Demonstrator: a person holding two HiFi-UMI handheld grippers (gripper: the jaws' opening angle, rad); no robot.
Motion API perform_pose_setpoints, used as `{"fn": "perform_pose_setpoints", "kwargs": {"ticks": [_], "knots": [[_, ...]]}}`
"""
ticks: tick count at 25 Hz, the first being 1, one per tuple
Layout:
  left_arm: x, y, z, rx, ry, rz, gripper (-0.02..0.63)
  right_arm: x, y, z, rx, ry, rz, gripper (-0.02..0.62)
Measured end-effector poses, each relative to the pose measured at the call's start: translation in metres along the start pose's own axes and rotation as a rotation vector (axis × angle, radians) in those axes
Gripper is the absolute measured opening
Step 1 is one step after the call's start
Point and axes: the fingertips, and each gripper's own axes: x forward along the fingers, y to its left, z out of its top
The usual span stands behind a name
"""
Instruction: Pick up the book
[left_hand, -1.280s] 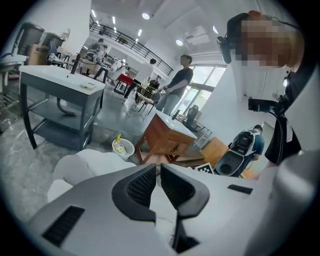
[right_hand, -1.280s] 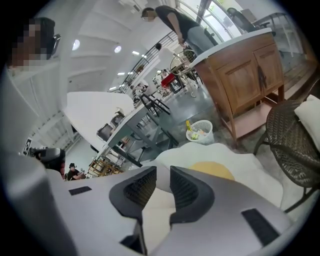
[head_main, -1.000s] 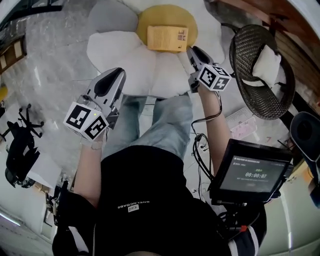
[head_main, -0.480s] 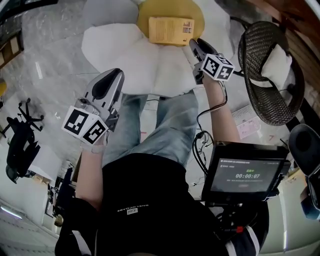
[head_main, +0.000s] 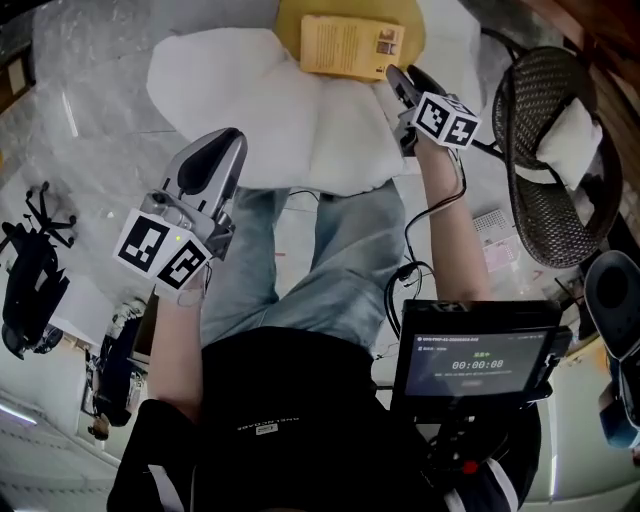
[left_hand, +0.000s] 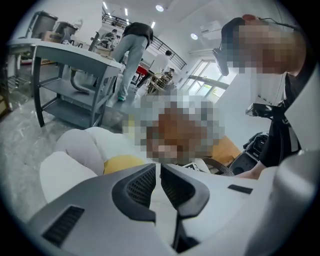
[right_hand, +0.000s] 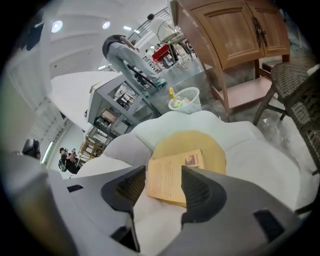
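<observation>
A thin yellow book (head_main: 352, 46) (right_hand: 174, 176) lies flat on the yellow centre of a flower-shaped cushion (head_main: 250, 90) on the floor. My right gripper (head_main: 400, 85) (right_hand: 163, 189) hovers just short of the book's near right corner; its jaws have just been opening and stand apart with nothing between them, the book showing beyond the gap. My left gripper (head_main: 205, 170) (left_hand: 158, 181) hangs over the cushion's near left petal, jaws shut and empty, well away from the book.
A dark wicker chair (head_main: 545, 150) with a white pillow stands to the right of the cushion. A screen on a chest rig (head_main: 475, 355) sits low at the right. A grey metal table (left_hand: 75, 75) and a wooden cabinet (right_hand: 235, 30) stand farther off. Other people stand in the background.
Both grippers have sunk toward the cushion. The right one has come closer to the book and its jaws have spread wider. The left jaws stay shut.
</observation>
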Motion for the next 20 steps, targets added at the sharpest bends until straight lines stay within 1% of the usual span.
{"fn": "perform_pose_setpoints", "kwargs": {"ticks": [4, 11, 16, 20], "knots": [[0.005, 0.013, -0.016, -0.032, 0.009, 0.012, 0.018, 0.016, -0.013, -0.016, 0.001, 0.053, -0.01, 0.229], [0.014, 0.022, -0.04, -0.054, 0.016, 0.02, 0.018, 0.037, -0.038, -0.04, 0.007, 0.11, -0.032, 0.252], [0.026, 0.024, -0.058, -0.072, 0.029, 0.011, 0.018, 0.056, -0.059, -0.056, -0.023, 0.18, -0.041, 0.265], [0.031, 0.024, -0.072, -0.09, 0.033, 0.008, 0.018, 0.069, -0.071, -0.062, -0.031, 0.203, -0.046, 0.267]]}}
